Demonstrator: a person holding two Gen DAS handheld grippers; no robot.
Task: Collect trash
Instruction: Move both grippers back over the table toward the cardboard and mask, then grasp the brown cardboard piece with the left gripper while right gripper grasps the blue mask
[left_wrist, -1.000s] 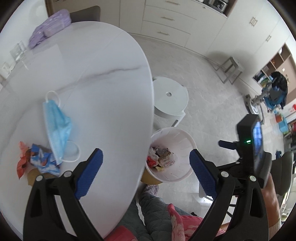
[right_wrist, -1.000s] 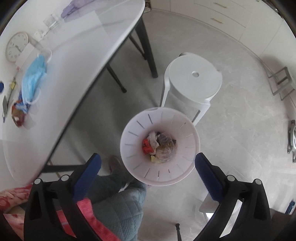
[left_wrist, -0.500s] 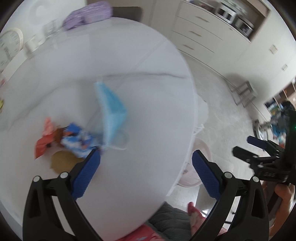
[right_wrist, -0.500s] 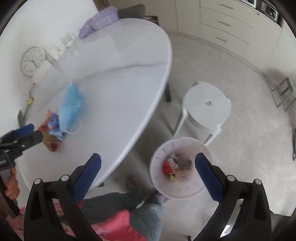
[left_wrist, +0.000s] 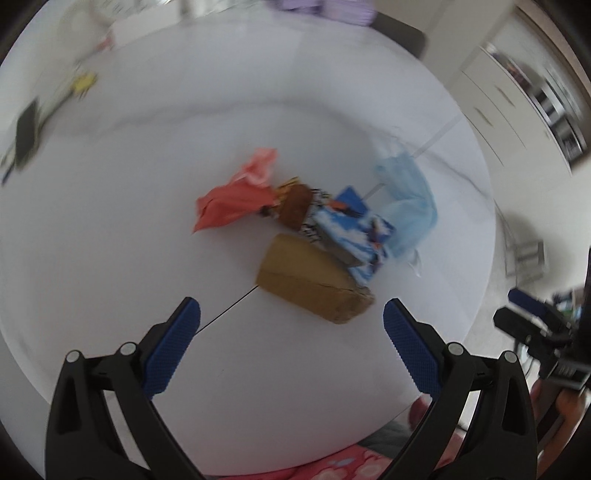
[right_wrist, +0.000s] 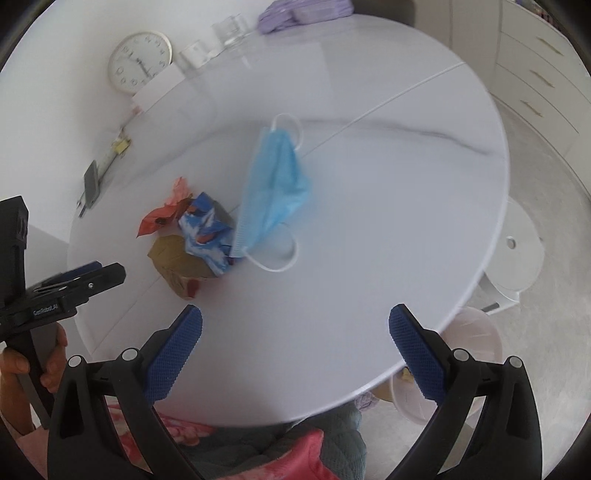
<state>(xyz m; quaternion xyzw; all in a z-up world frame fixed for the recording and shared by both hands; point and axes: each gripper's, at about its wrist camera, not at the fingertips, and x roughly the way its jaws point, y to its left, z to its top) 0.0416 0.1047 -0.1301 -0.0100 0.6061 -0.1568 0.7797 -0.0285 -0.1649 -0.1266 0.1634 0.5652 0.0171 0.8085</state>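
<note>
A pile of trash lies on the white oval table (left_wrist: 110, 240): a brown paper carton (left_wrist: 312, 284), a blue-and-white wrapper (left_wrist: 354, 229), a red wrapper (left_wrist: 236, 195) and a blue face mask (left_wrist: 406, 199). My left gripper (left_wrist: 291, 332) is open and empty, just short of the carton. My right gripper (right_wrist: 295, 336) is open and empty above the table's near side; its view shows the mask (right_wrist: 275, 192), the carton (right_wrist: 177, 262), the blue wrapper (right_wrist: 207, 232) and the left gripper (right_wrist: 74, 280). The white trash bin (right_wrist: 469, 354) stands partly under the table edge.
A white stool (right_wrist: 517, 247) stands right of the table by the bin. A wall clock (right_wrist: 140, 61), glasses (right_wrist: 229, 29), a purple pouch (right_wrist: 303, 13) and a dark phone (right_wrist: 90, 184) sit at the table's far side. The person's lap is below the near edge.
Both grippers swung from over the trash bin to the table. The left gripper has come close to the trash pile. Both stayed open.
</note>
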